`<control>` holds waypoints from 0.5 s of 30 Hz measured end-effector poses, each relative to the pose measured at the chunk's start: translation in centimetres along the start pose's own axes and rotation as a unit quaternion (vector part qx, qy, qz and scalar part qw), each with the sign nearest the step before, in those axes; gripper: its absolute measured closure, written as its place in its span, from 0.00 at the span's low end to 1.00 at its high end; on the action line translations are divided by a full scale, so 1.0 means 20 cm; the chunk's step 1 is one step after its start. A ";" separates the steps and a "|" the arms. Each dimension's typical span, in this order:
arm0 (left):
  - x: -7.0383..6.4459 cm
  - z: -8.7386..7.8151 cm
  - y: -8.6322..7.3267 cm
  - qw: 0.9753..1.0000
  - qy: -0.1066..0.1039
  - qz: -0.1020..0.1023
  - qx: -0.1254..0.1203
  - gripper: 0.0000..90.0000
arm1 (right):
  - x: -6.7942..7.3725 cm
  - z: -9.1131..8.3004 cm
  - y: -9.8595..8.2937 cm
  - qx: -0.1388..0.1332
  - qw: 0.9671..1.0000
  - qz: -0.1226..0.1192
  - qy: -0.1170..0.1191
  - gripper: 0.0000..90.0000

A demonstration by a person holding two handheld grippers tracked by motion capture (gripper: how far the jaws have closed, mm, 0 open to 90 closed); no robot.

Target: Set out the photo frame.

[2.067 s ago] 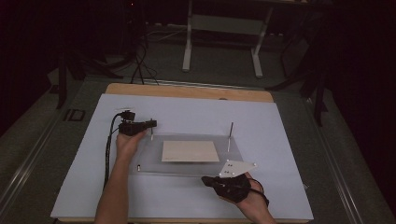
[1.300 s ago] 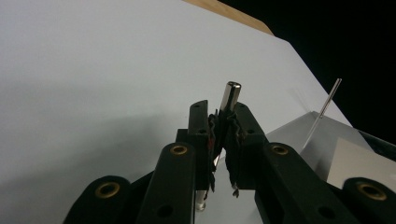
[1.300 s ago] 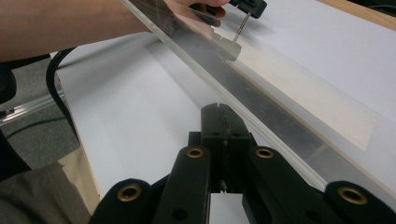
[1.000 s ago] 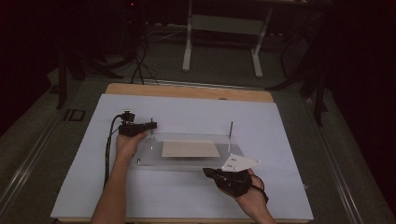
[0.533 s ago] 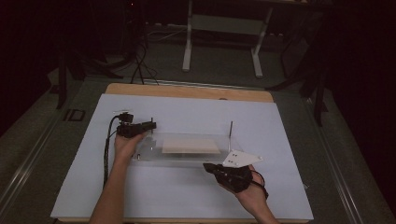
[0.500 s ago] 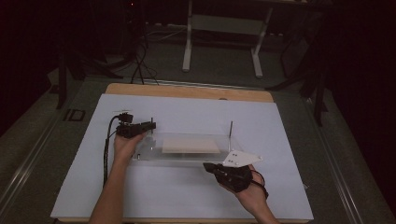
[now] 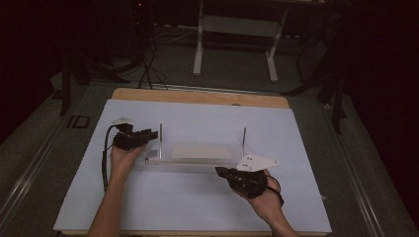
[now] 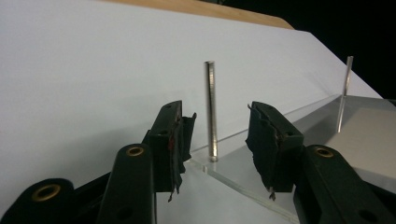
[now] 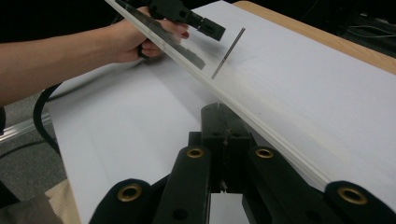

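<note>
Near the table's front edge the right gripper has its jaws pressed together at the clear plate's near right corner, the plate lying mid-table, while farther back the left gripper gapes wide around the plate's left pin.
</note>
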State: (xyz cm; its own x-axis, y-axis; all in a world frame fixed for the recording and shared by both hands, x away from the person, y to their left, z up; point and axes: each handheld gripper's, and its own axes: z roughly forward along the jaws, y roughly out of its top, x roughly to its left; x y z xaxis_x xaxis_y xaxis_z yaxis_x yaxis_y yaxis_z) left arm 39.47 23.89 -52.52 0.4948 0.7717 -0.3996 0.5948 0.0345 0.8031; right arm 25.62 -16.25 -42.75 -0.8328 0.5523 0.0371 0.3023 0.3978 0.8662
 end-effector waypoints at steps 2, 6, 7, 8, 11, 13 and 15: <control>-0.02 -0.02 0.00 1.000 -0.002 0.008 -0.006 0.62 | 0.00 0.00 0.01 -0.001 1.000 0.001 0.000 1.00; -0.04 -0.06 0.01 1.000 -0.005 0.019 -0.017 0.61 | -0.01 0.01 0.01 -0.001 1.000 0.003 -0.001 1.00; -0.06 -0.08 0.01 0.999 -0.008 0.028 -0.025 0.61 | -0.01 0.01 0.01 0.000 1.000 0.004 -0.001 1.00; -0.06 -0.08 0.01 0.999 -0.008 0.028 -0.025 0.61 | -0.01 0.01 0.01 0.000 1.000 0.004 -0.001 1.00; -0.11 -0.14 0.01 0.998 -0.012 0.048 -0.039 0.61 | -0.02 0.01 0.02 -0.002 1.000 0.005 -0.002 1.00; -0.13 -0.16 0.02 0.997 -0.015 0.058 -0.042 0.61 | -0.02 0.01 0.03 -0.003 1.000 0.006 -0.003 1.00; -0.14 -0.17 0.02 0.997 -0.017 0.065 -0.044 0.61 | -0.02 0.01 0.03 -0.003 1.000 0.006 -0.004 1.00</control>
State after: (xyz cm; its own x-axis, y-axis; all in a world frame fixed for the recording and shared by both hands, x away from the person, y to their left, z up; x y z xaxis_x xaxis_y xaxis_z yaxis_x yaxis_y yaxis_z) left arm 36.11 23.88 -49.52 0.5855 0.7516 -0.3039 0.4676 -0.0068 0.8839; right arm 26.24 -16.13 -42.35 -0.8251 0.5633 0.0432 0.3096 0.3868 0.8686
